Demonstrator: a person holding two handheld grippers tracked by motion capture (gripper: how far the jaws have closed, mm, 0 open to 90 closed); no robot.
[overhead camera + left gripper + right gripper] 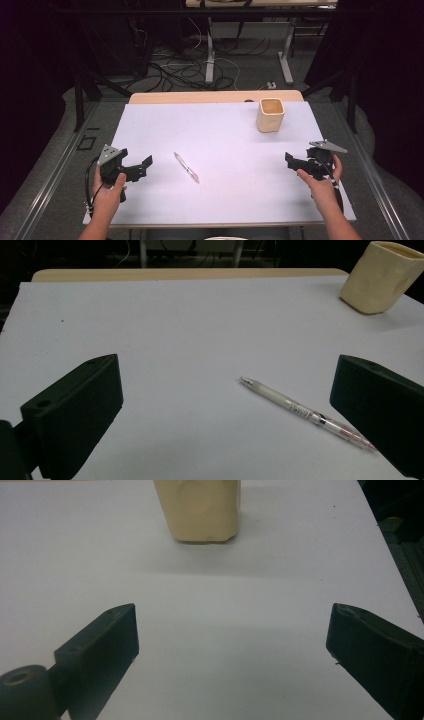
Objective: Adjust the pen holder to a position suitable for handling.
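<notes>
The pen (pixel 186 167) lies flat on the white bench (pixel 220 200), a little left of the middle and well apart from the cup (pixel 270 114) standing near the far right. Its long axis runs on a diagonal, from far-left to near-right in the high view.

The left tool (pixel 141 165) sits just left of the pen, jaws spread wide and holding nothing. In the left gripper view the pen (pixel 305 412) lies ahead and to the right between the jaws, its tip pointing away and its near end close to the right jaw. The right tool (pixel 295 163) rests near the bench's right edge, also spread and empty, facing the cup (pixel 204 510) and well apart from the pen.

The left hand (pixel 107 192) is clearly the nearer. A pick would likely call for a short push forward and to the right, with the jaws turned to close across the barrel, not along it.
</notes>
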